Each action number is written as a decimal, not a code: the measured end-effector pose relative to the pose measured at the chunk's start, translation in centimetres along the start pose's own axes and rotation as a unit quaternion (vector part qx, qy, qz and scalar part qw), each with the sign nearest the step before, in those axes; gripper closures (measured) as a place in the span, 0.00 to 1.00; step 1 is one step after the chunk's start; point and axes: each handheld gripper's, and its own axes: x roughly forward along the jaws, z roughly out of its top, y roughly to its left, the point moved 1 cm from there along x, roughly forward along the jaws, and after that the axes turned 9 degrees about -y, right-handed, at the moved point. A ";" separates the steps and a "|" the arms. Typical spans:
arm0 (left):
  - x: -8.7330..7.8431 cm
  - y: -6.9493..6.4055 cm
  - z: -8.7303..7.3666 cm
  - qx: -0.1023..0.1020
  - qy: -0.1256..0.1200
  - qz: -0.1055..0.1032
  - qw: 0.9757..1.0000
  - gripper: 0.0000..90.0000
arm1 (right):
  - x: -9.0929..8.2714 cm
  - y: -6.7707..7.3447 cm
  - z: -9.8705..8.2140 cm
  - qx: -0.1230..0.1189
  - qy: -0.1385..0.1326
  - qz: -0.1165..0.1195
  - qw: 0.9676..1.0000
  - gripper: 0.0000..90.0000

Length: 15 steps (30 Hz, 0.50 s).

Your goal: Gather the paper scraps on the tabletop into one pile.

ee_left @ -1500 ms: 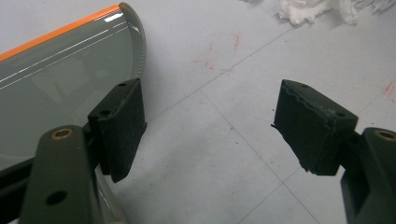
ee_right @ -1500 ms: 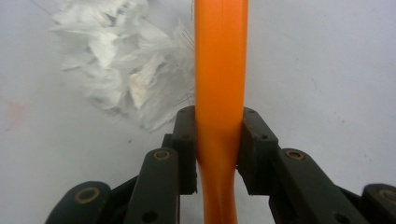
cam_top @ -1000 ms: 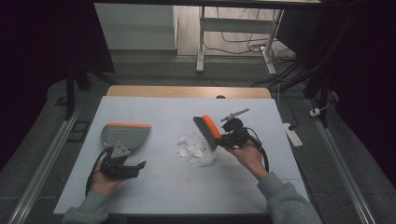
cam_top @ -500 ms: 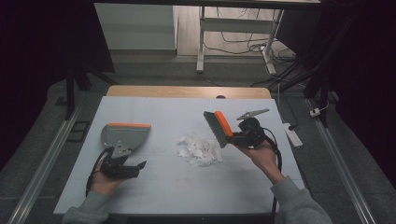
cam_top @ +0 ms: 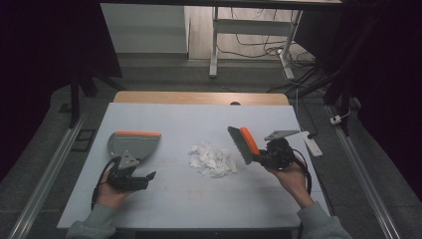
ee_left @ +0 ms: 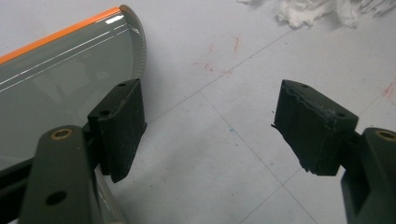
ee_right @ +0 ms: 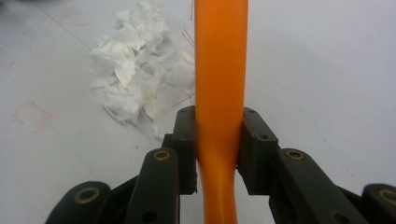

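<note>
We clamp the right gripper (cam_top: 263,158) on the orange-backed brush (cam_top: 243,144), just beside the heap of torn tissue scraps (cam_top: 213,159) mid-table. Our left gripper (cam_top: 144,178) gapes empty beside the grey dustpan (cam_top: 134,144). Sweeping looks barely begun: nothing lies in the pan.

High view: above your table (cam_top: 164,117) edge, facing forward-down | gripper views: close, low over it | shared: paper scraps (cam_top: 213,159).
</note>
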 end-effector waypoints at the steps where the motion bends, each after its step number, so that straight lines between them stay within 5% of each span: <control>1: 0.0 0.0 0.0 0.000 -0.001 -0.001 1.000 0.28 | -0.2 0.0 -0.3 0.000 -0.001 -0.005 1.000 0.79; 15: 0.0 -0.3 0.1 0.002 -0.006 -0.007 1.000 0.28 | -3.5 -1.2 -4.7 0.000 -0.027 -0.031 0.999 0.79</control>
